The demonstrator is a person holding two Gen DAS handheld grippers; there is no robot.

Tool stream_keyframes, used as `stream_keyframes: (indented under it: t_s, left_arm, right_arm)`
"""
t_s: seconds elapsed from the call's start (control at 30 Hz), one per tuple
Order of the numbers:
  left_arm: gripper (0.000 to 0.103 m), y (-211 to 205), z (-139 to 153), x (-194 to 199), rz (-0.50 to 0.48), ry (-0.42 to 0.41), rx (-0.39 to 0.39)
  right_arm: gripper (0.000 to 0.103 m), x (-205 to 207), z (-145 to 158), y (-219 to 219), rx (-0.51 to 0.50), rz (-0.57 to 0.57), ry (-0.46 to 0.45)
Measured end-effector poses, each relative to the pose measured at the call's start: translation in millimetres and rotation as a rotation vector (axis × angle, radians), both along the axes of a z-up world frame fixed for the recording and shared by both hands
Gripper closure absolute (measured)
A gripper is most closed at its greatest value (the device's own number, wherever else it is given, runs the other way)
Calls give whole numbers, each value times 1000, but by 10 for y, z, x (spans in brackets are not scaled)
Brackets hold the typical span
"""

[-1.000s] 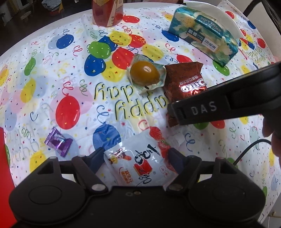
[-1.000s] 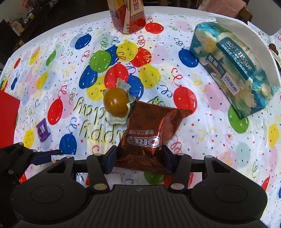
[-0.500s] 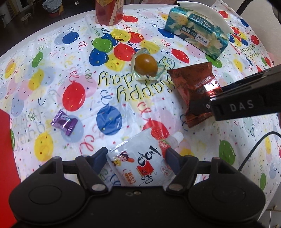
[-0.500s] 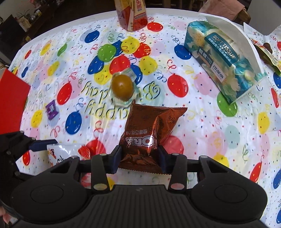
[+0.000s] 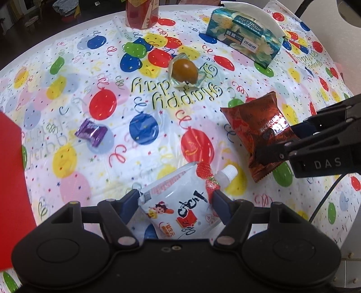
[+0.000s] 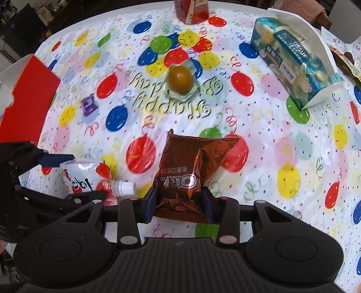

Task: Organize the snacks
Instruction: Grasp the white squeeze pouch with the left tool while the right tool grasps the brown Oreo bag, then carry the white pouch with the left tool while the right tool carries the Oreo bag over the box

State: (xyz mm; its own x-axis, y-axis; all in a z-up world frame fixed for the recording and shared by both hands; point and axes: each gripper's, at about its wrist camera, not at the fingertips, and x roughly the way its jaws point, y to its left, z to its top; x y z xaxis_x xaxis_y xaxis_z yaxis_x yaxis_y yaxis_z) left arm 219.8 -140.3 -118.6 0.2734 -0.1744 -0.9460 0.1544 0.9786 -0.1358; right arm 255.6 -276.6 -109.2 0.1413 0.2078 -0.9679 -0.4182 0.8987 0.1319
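Note:
My left gripper (image 5: 176,198) is shut on a white strawberry drink pouch (image 5: 180,207) with a screw cap, held above the balloon-print tablecloth (image 5: 67,101). The pouch (image 6: 86,178) and the left gripper (image 6: 65,178) also show at the lower left of the right wrist view. A brown Oreo packet (image 6: 191,166) is clamped by its bottom end in my right gripper (image 6: 179,202), lifted off the cloth. From the left wrist view the packet (image 5: 255,128) hangs at the right in the right gripper (image 5: 282,142). A wrapped brown egg (image 5: 183,69) and a purple candy (image 5: 90,134) lie on the table.
A red box (image 6: 27,97) stands at the left edge. A teal tissue pack (image 6: 291,58) lies at the back right. A red drink carton (image 6: 191,11) stands at the far edge. Another snack wrapper (image 6: 345,60) sits beyond the tissues.
Both grippers have risen and pulled back from the table with their snacks. The Oreo packet has come away from beside the egg, and the two grippers have spread apart.

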Motion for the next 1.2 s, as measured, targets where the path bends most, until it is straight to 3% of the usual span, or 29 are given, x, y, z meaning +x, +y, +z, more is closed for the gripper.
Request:
stream_keyframes:
  t_s: [1.1,1.17,1.2]
  left_arm:
    - [39,702,214,-541,58,-43,-82]
    - [49,757,208,-565,58,-46,-85]
    - [49,790,202,-571,58,-37,-97]
  right_arm:
    - [64,-568,179,399,-25,56,11]
    - [64,-588,183,434,-27,51,14]
    - [64,-602,186,455,-30,50,13]
